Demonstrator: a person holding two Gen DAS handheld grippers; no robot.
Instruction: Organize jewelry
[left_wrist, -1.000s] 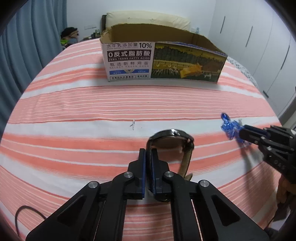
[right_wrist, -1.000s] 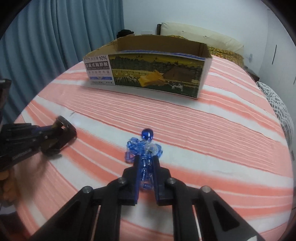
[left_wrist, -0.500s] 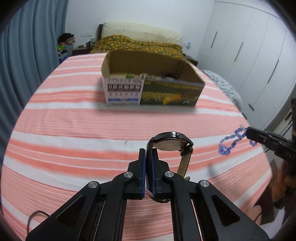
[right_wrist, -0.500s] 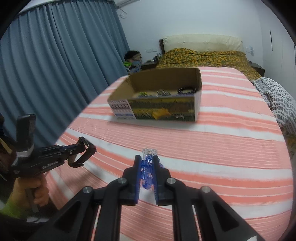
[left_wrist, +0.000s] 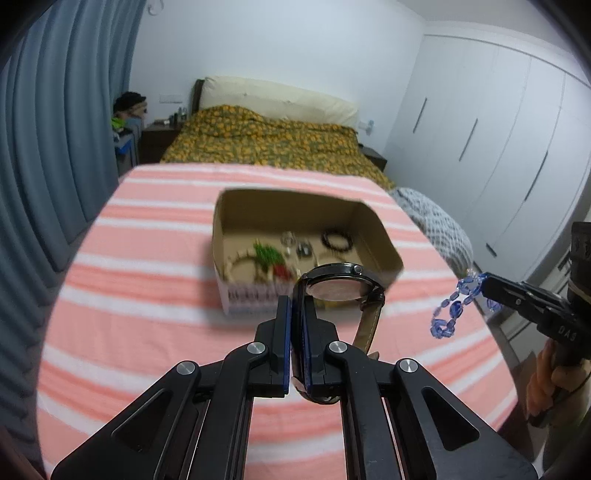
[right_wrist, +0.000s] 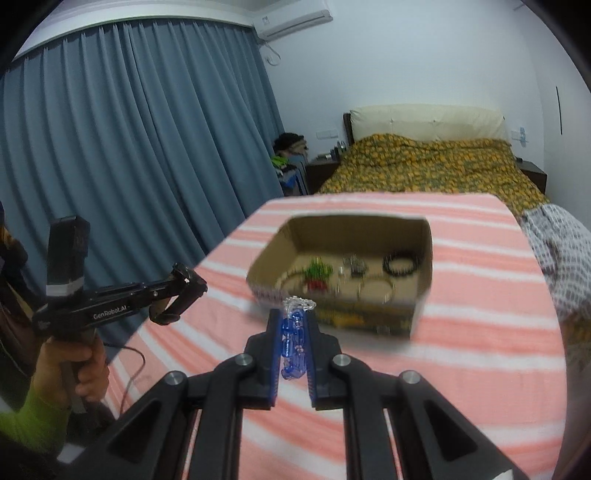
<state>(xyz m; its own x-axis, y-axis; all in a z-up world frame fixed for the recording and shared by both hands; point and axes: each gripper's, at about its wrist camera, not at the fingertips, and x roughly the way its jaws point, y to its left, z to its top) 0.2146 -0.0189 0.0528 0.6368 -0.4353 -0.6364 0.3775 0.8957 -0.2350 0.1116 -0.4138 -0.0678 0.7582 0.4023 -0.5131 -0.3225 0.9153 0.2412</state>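
Both grippers have risen off the striped cloth (left_wrist: 147, 332), and the box (left_wrist: 380, 236) now shows its inside.
Left gripper (left_wrist: 297, 314) clamps the watch (left_wrist: 338, 286), right gripper (right_wrist: 293, 325) the beads (right_wrist: 291, 341); carry each over the box rim, lower, then release gently.

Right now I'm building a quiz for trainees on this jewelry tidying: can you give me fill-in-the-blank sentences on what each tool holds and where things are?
The left tool is shut on the strap of a dark round ____.
The right tool pinches a string of ____ glass beads.
A black bead bracelet lies inside the open ____ box.
The box rests on a pink-and-white ____ cloth.

Missing: wristwatch; blue; cardboard; striped
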